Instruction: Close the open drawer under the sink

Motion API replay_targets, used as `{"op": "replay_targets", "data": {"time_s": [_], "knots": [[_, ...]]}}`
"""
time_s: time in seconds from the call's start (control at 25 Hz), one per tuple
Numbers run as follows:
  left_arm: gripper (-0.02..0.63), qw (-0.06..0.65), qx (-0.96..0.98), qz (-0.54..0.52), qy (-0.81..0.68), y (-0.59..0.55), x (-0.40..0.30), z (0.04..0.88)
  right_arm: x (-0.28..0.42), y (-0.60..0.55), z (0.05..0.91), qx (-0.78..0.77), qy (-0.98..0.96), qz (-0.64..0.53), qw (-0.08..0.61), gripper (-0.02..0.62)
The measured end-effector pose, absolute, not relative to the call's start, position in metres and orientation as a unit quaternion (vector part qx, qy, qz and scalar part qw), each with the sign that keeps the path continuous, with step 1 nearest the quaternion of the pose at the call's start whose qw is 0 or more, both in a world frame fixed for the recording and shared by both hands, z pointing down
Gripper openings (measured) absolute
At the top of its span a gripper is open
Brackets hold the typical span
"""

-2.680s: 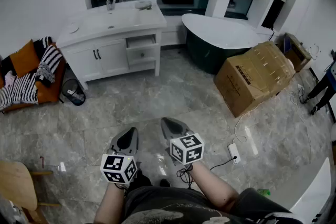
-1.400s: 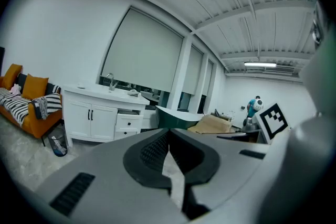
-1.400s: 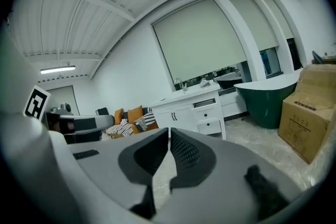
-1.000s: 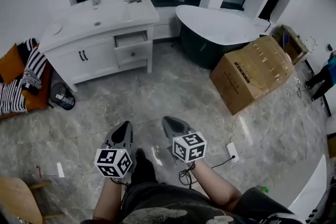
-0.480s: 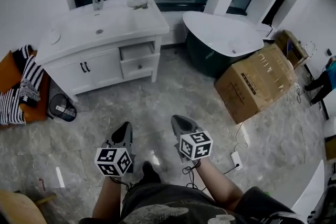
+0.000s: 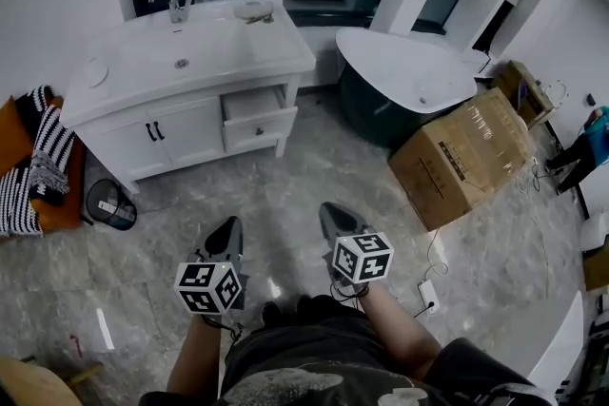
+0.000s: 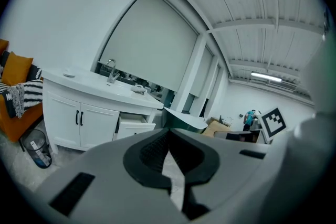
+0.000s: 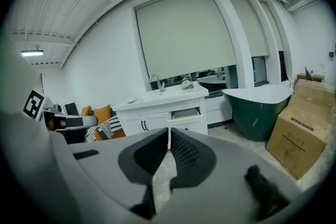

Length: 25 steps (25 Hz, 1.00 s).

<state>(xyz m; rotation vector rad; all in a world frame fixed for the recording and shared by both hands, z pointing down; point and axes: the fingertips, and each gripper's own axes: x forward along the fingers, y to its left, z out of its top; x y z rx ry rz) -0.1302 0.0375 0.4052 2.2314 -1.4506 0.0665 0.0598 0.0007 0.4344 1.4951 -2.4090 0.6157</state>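
A white vanity (image 6: 143, 124) with a sink and tap stands at the far left in the head view. Its top right drawer (image 6: 257, 114) is pulled out a little. That drawer also shows in the left gripper view (image 7: 134, 123) and the right gripper view (image 8: 185, 114). My left gripper (image 6: 227, 228) and right gripper (image 6: 332, 211) hang side by side over the marble floor, well short of the vanity and pointing toward it. Both are shut with nothing between the jaws, as each gripper's own view confirms for the left gripper (image 7: 169, 132) and the right gripper (image 8: 168, 132).
A dark green bathtub (image 6: 409, 76) stands right of the vanity, with a large cardboard box (image 6: 466, 157) in front of it. A waste bin (image 6: 109, 203) and an orange seat with a striped blanket (image 6: 33, 171) sit at the left. A power strip (image 6: 425, 292) lies on the floor at my right.
The vanity and its open drawer have come closer and shifted right in the head view. Both grippers travelled forward together and stayed shut.
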Motion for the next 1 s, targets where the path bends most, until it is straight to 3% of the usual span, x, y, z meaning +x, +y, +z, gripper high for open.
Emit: {"op": "replay_targets", "data": {"time_s": [0.52,1.0], "knots": [[0.015,0.232,0.798,0.040,-0.554,-0.012,-0.153,0.414,0.047,-0.072,0.450,0.499,-0.834,0.209,0.109,0.028],[0.015,0.255,0.761,0.078,-0.592,-0.127,-0.169,0.460,0.022,-0.206,0.511,0.468,-0.841,0.230,0.147,0.029]]}}
